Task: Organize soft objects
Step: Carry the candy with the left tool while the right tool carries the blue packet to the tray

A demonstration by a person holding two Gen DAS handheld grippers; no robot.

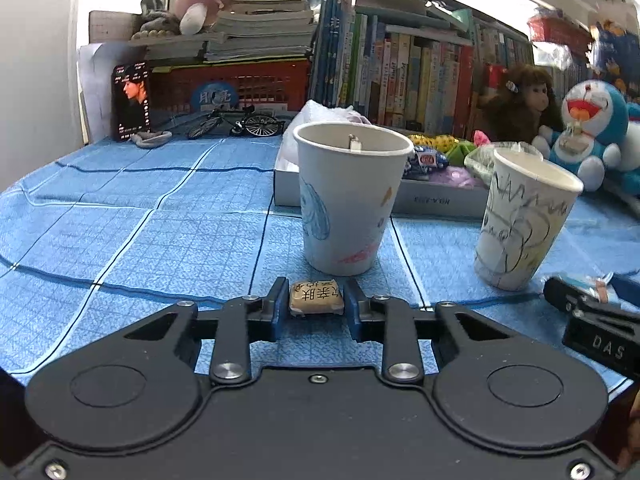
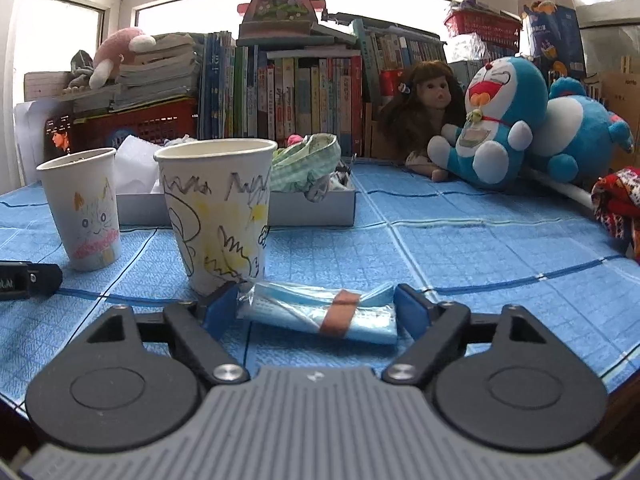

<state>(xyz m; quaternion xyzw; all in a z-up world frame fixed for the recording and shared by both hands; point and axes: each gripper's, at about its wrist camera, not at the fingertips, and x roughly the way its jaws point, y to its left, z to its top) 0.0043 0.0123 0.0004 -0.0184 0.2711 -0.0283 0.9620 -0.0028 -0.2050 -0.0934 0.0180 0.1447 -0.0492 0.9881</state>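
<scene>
Now: left gripper point(image 1: 316, 298) clamped on small wrapped candy point(image 1: 316, 297); right gripper point(image 2: 316, 307) wide, jaws flanking bundled blue masks point(image 2: 320, 312), contact unclear.

Left gripper point(image 1: 316, 300): jaws closed tight, pads pressing a small wrapped packet point(image 1: 316, 297). Right gripper point(image 2: 316, 308): jaws set wide, a bundle of blue masks point(image 2: 320, 312) between them.
</scene>
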